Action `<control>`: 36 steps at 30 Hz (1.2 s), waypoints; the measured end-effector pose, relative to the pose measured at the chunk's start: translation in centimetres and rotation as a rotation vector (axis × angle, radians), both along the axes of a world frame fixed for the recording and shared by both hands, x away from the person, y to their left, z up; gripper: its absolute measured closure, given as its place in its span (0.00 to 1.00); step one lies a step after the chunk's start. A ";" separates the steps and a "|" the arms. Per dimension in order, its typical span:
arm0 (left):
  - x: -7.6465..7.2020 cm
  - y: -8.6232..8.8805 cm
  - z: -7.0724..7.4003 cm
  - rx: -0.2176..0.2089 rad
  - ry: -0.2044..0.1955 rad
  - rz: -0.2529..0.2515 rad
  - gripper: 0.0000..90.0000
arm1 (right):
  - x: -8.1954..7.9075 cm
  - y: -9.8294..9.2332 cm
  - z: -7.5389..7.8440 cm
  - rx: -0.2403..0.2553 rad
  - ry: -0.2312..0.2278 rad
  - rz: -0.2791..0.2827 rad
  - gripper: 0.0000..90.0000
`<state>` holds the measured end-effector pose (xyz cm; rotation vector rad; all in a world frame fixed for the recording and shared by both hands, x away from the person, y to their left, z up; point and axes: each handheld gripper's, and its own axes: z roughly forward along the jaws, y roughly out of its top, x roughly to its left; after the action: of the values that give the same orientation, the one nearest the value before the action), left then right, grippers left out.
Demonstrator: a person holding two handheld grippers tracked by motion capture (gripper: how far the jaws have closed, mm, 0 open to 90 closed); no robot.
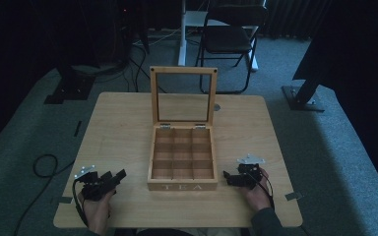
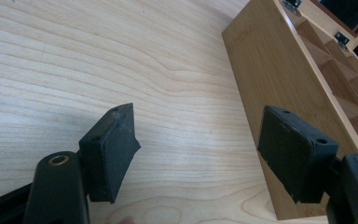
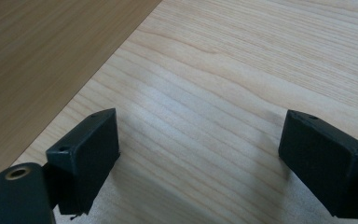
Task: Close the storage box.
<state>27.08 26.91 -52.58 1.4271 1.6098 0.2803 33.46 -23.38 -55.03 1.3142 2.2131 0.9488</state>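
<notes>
A wooden tea box (image 1: 182, 162) sits near the middle of the light wooden desk (image 1: 123, 123), a little toward the person's side, with its glass-paned lid (image 1: 183, 96) swung up and standing upright at the back on two small metal hinges. The inside of the tea box is split into a grid of small compartments, and in the high view they look bare, though the dim light makes it hard to be sure. The word TEA is printed on the front wall facing the person. The left tongs (image 1: 114, 178) rest low over the desk just to the left of the tea box, held in the person's left hand (image 1: 97, 209), and point toward the box's left front corner without touching it. In the left gripper view the left tongs (image 2: 198, 154) stand wide apart with nothing but bare desk between them, and the side wall of the tea box (image 2: 270, 93) rises just beyond the far jaw. The right tongs (image 1: 228, 178) lie close to the right front corner of the tea box, held in the person's right hand (image 1: 257, 192), also apart from the wood. In the right gripper view the right tongs (image 3: 198, 154) are likewise spread wide and hold nothing, with the darker side of the tea box (image 3: 42, 56) running along the upper left. Beyond the desk stand a dark folding chair (image 1: 231, 37) and some cables (image 1: 44, 164) on the grey carpet.
</notes>
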 end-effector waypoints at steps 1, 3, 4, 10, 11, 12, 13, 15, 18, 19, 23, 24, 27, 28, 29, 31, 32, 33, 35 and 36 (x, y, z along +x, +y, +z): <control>0.0 -0.1 0.0 0.003 0.000 -0.003 0.35 | 0.0 0.0 0.0 0.000 0.000 0.000 0.13; 0.0 -0.2 0.1 0.009 0.000 -0.009 0.35 | 0.0 0.0 0.0 0.000 0.000 0.000 0.13; 0.0 -0.2 0.1 0.009 0.000 -0.009 0.35 | 0.0 0.0 0.0 0.000 0.000 0.000 0.13; -0.3 -0.3 0.3 0.018 -0.009 -0.006 0.38 | 0.0 0.0 0.0 -0.001 -0.001 0.004 0.13; -0.3 -0.3 0.3 0.019 -0.007 -0.009 0.38 | 0.0 0.0 0.0 -0.001 -0.001 0.004 0.13; -0.3 -0.3 0.3 0.019 -0.007 -0.012 0.39 | -0.1 -0.1 0.0 -0.001 -0.001 0.004 0.13; -0.3 -0.5 0.5 0.024 -0.010 -0.020 0.39 | -0.1 -0.1 0.0 -0.001 -0.002 0.005 0.13; -0.4 -0.7 0.6 0.020 -0.011 -0.025 0.39 | -0.2 -0.1 0.0 0.000 -0.002 0.006 0.13; -0.2 -0.9 1.1 0.017 -0.014 -0.070 0.40 | -0.2 -0.1 0.0 0.000 -0.002 0.006 0.13; -0.2 -0.9 1.1 0.017 -0.014 -0.070 0.40 | -0.2 -0.1 0.0 0.000 -0.002 0.006 0.13; 0.1 -1.3 2.2 0.044 -0.036 -0.110 0.40 | -0.3 -0.1 0.0 0.001 -0.003 0.009 0.15; 0.2 -1.3 2.5 0.052 -0.039 -0.119 0.40 | -0.3 -0.1 0.0 0.001 -0.003 0.010 0.15; 0.7 -1.4 3.4 0.052 -0.041 -0.133 0.40 | -0.3 -0.1 0.0 0.001 -0.002 0.009 0.15; 1.0 -1.4 4.2 0.069 -0.053 -0.142 0.40 | -0.3 -0.1 0.0 0.001 -0.002 0.009 0.15; 1.2 -1.4 4.6 0.074 -0.061 -0.146 0.39 | -0.3 -0.1 0.0 0.001 -0.002 0.009 0.15; 1.4 -1.4 5.0 0.080 -0.069 -0.151 0.39 | -0.3 -0.1 0.0 0.001 -0.002 0.010 0.15; 1.6 -1.4 5.3 0.085 -0.077 -0.155 0.39 | -0.3 -0.1 0.0 0.002 -0.002 0.009 0.15; 2.1 -1.5 6.0 0.098 -0.085 -0.158 0.39 | -0.3 -0.1 0.0 0.002 -0.002 0.009 0.15; 2.3 -1.6 6.4 0.113 -0.088 -0.170 0.39 | -0.3 -0.1 0.0 0.001 -0.002 0.009 0.15; 2.6 -1.7 6.7 0.136 -0.089 -0.179 0.39 | -0.3 -0.1 0.0 0.001 -0.002 0.008 0.15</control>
<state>29.70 25.25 -45.88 1.6283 1.4025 0.3494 33.12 -23.49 -55.02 1.3058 2.2185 0.9542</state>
